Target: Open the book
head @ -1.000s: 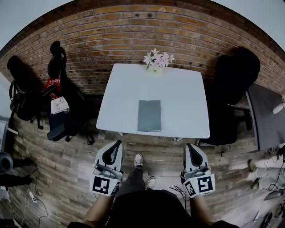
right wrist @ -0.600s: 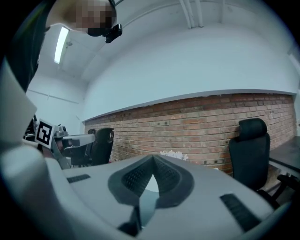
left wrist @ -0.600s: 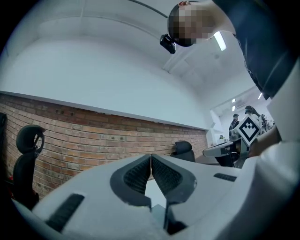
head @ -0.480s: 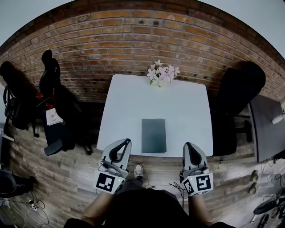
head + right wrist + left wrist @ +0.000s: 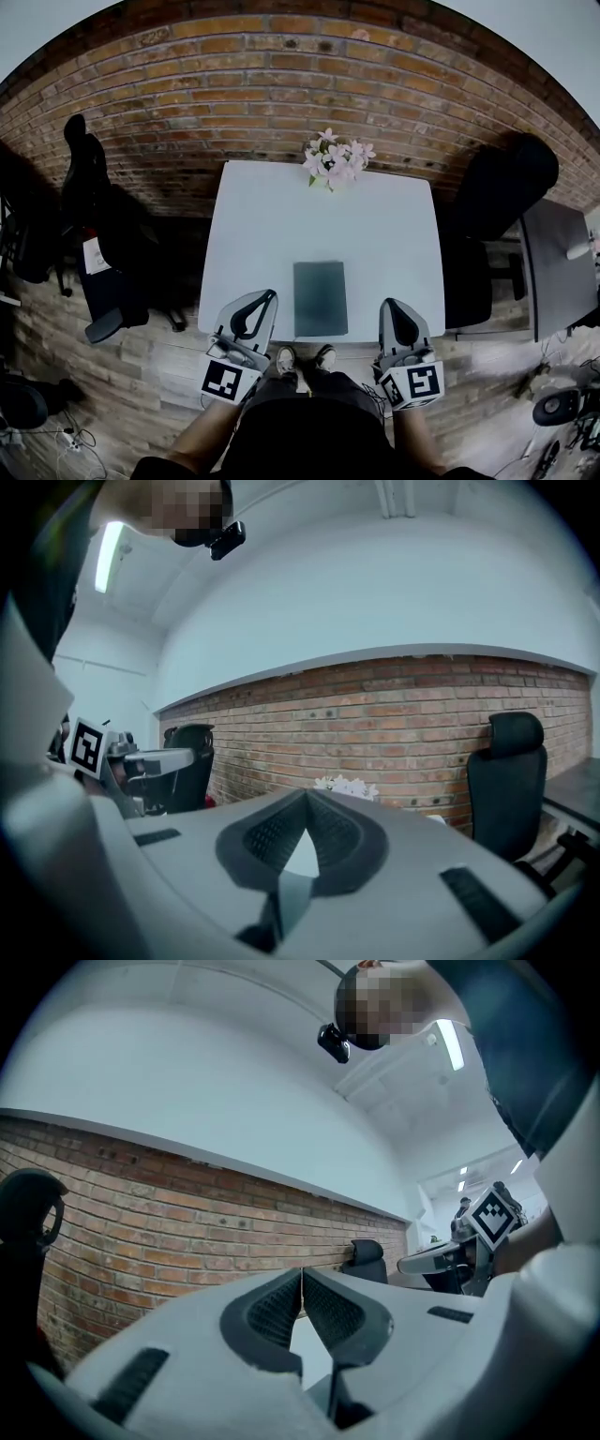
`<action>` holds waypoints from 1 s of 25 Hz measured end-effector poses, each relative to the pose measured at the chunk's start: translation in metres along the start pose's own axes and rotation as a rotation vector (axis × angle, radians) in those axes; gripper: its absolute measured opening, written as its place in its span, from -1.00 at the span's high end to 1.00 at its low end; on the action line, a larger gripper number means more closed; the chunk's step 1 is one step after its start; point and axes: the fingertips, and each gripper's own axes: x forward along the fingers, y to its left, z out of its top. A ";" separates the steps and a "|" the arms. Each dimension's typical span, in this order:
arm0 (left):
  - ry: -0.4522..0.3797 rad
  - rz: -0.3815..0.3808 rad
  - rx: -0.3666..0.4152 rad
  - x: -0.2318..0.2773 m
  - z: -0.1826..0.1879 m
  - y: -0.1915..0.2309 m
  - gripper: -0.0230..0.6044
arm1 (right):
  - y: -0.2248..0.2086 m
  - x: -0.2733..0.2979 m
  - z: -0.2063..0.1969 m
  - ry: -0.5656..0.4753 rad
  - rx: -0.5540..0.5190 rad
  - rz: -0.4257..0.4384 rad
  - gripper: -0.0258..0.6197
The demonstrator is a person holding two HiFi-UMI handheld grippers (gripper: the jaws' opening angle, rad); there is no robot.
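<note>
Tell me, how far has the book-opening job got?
Done: nothing yet; the book lies shut, flat on the white table. In hand: the left gripper and the right gripper are at the table's near edge, one either side of the book, jaws together and empty. Left: catch the cover and swing it open.
</note>
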 end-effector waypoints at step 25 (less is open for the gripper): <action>0.041 0.126 0.023 0.013 -0.009 -0.004 0.84 | -0.021 0.046 -0.089 0.194 0.192 0.169 0.89</action>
